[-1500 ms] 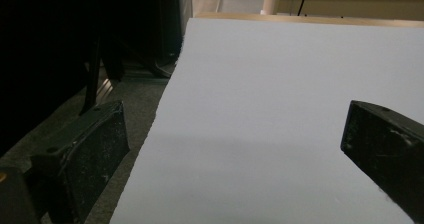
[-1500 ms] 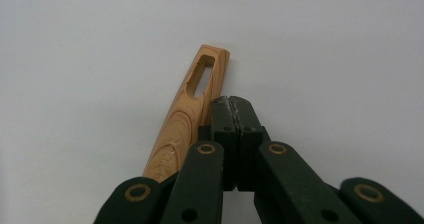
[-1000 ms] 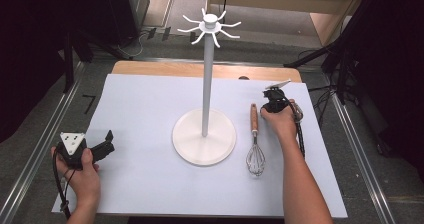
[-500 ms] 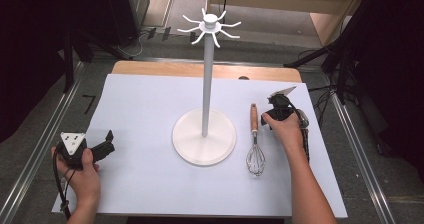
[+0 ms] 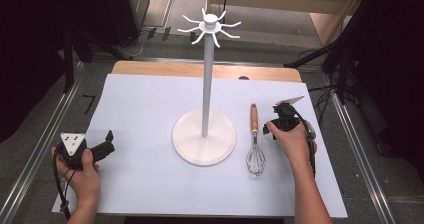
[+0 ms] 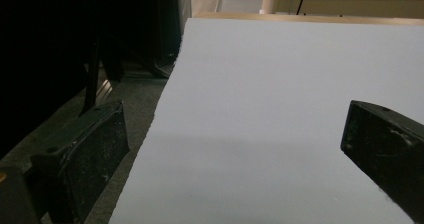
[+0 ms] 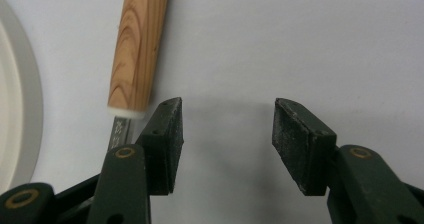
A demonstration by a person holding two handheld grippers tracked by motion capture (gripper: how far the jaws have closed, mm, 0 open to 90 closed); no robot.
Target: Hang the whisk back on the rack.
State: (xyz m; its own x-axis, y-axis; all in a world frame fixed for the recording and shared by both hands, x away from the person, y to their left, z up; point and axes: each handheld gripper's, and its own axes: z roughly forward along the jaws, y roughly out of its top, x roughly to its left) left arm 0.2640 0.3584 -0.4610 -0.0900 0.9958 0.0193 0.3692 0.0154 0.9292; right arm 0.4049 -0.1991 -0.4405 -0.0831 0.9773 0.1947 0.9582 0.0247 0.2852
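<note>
The right gripper (image 7: 227, 134) has open jaws just beside the whisk (image 5: 255, 144), so it should slide over the wooden handle (image 7: 137, 44) before squeezing, while the left gripper (image 6: 235, 164) waits open.

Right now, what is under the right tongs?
Bare white table sheet lies under the open right tongs. The whisk, with its wooden handle, lies just beside them, outside the gap, not gripped. The left-hand jaw covers part of the whisk's metal neck.
</note>
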